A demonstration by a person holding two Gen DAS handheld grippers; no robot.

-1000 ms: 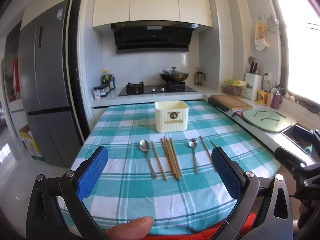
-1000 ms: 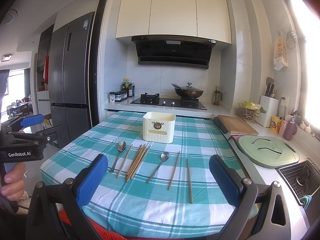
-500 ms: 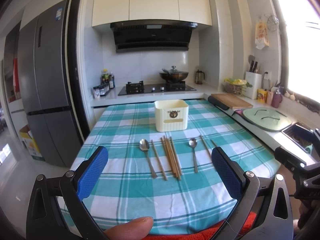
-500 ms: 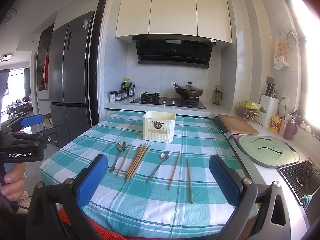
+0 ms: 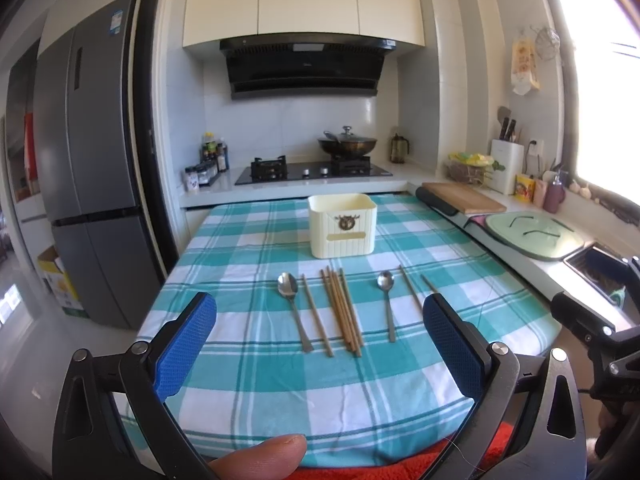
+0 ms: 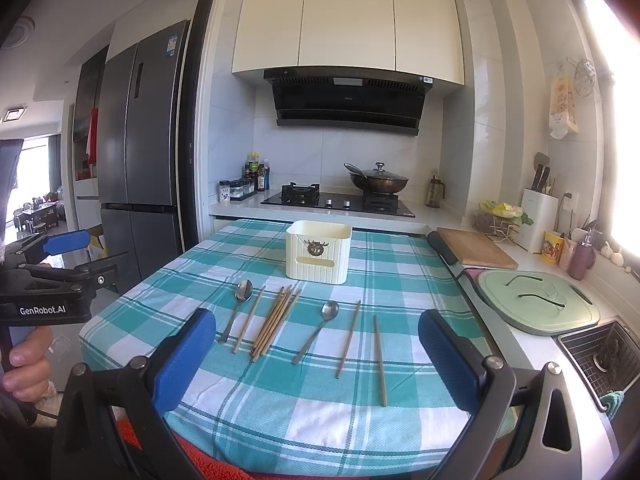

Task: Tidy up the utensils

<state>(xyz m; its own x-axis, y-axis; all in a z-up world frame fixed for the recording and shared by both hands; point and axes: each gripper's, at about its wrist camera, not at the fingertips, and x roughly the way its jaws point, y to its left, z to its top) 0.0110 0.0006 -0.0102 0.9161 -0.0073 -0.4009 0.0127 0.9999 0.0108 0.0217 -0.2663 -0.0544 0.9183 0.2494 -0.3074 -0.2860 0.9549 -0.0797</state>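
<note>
A cream utensil holder (image 5: pixel 342 225) (image 6: pixel 318 250) stands upright mid-table on the teal checked cloth (image 5: pixel 248 376). In front of it lie two metal spoons (image 5: pixel 289 285) (image 5: pixel 386 282) and several wooden chopsticks, a bundle (image 5: pixel 342 309) (image 6: pixel 276 317) in the middle and loose ones (image 6: pixel 380 360) to the right. My left gripper (image 5: pixel 320 344) hovers open over the table's near edge, well short of the utensils. My right gripper (image 6: pixel 318 356) is also open and empty, near the front edge, right of the left one.
A counter on the right carries a wooden board (image 6: pixel 476 247), a green lid (image 6: pixel 538 300) and a sink (image 6: pixel 600 356). A stove with a wok (image 5: pixel 347 145) sits behind the table, a fridge (image 5: pixel 86 152) at left. A thumb (image 5: pixel 260 456) shows at the bottom.
</note>
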